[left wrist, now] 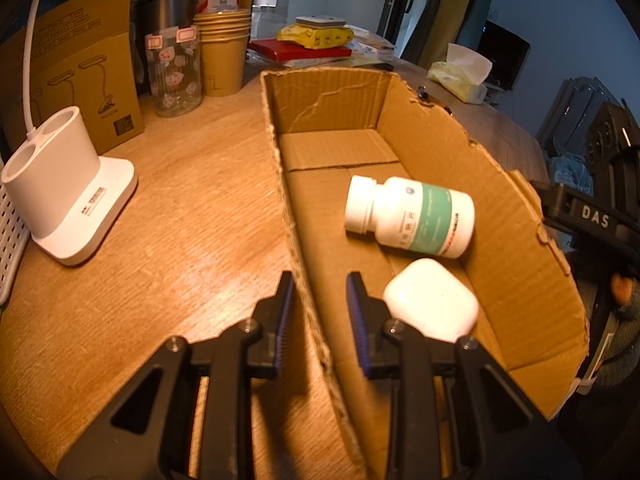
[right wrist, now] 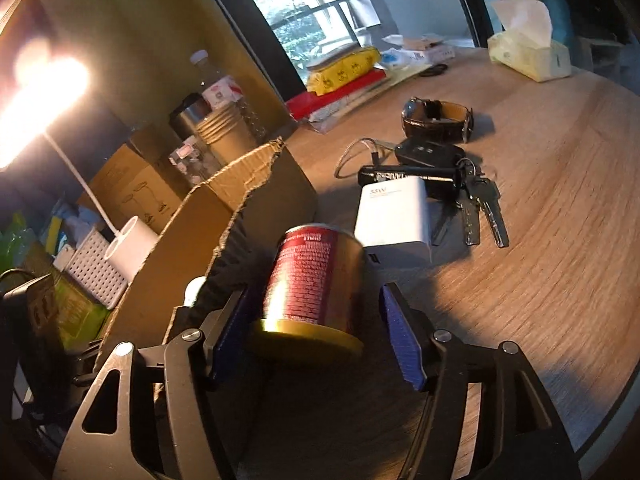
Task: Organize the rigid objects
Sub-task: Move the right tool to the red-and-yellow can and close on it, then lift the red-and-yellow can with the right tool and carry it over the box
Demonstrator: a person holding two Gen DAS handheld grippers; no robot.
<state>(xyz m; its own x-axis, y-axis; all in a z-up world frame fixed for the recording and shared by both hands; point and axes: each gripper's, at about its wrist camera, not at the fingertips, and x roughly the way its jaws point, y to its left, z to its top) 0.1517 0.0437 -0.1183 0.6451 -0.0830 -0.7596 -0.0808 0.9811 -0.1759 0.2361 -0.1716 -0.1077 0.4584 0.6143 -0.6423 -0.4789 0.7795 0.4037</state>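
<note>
At lower centre of the left wrist view, the left gripper [left wrist: 320,320] is clamped on the near wall of the open brown cardboard box [left wrist: 520,240], apparently steadying it. The right gripper [right wrist: 316,336] stands wide, its pads clear of the red and gold metal can [right wrist: 312,280] lying between them, beside the box

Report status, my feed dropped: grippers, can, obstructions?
Left gripper clamped on cardboard box wall. Right gripper open around red can. White charger, keys beyond can.

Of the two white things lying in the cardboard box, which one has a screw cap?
The pill bottle with the green label, lying on its side. The rounded white case near it is smooth, with no cap.
</note>
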